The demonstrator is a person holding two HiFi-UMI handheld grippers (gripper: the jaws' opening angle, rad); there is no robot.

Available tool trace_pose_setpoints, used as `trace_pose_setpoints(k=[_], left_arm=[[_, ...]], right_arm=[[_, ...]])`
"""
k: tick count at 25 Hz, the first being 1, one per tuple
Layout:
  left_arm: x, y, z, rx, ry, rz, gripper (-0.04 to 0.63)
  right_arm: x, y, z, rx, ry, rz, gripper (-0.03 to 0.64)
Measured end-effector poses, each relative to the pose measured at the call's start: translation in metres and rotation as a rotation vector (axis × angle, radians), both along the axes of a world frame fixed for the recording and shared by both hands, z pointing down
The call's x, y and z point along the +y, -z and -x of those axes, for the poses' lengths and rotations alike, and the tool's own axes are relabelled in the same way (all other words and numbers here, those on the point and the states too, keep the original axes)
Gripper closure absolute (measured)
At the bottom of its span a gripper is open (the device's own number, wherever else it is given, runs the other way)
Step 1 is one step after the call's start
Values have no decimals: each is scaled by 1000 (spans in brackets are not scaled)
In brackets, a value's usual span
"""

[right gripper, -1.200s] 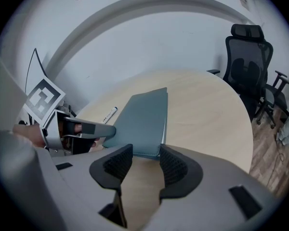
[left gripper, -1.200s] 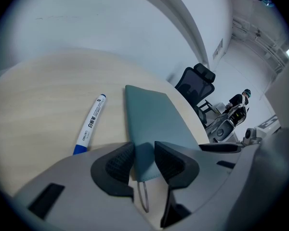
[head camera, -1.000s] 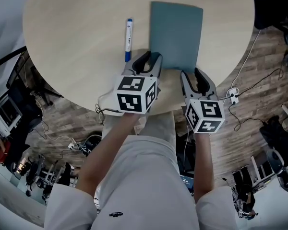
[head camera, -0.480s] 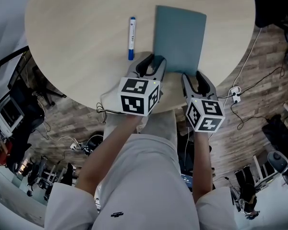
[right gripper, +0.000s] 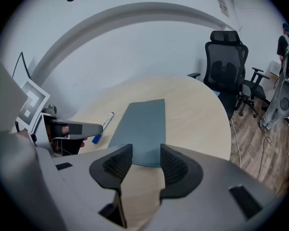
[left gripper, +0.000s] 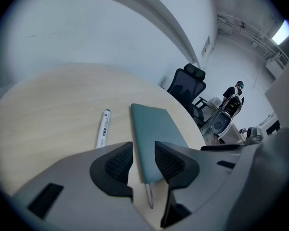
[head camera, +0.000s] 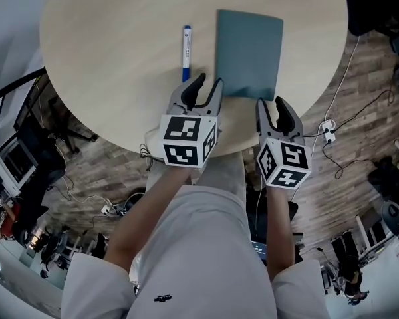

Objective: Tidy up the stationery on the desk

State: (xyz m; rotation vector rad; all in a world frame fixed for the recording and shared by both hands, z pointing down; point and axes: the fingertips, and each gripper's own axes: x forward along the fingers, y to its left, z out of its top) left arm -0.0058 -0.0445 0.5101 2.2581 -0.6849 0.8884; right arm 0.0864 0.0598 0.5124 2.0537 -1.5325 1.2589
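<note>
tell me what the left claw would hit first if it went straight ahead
Most likely the folder: its near end shows right in the gap of the open left claw. The pen lies off to the left, out of line. Depth is hard to judge.

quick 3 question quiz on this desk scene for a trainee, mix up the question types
1. Short answer: in the head view, on which side of the notebook does the marker lie?
2. True or false: the left gripper and the right gripper are each shut on an item.
3. Pick one: the table is A) round, pale wood; B) square, glass; C) covered by a cloth.

Key
1. On its left, beside it on the table and not touching it.
2. False: both have their jaws apart and hold nothing.
3. A.
</note>
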Motion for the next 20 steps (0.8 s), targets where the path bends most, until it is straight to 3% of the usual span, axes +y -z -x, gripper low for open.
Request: trace_pose_setpoints(k=[12, 20], left_arm=[[-32, 12, 41, -39, 69, -82, 449], [-45, -13, 58, -94, 76, -47, 449]], right_arm=[[-19, 25, 42, -12, 45, -75, 417], [-40, 40, 61, -14, 46, -145, 474]])
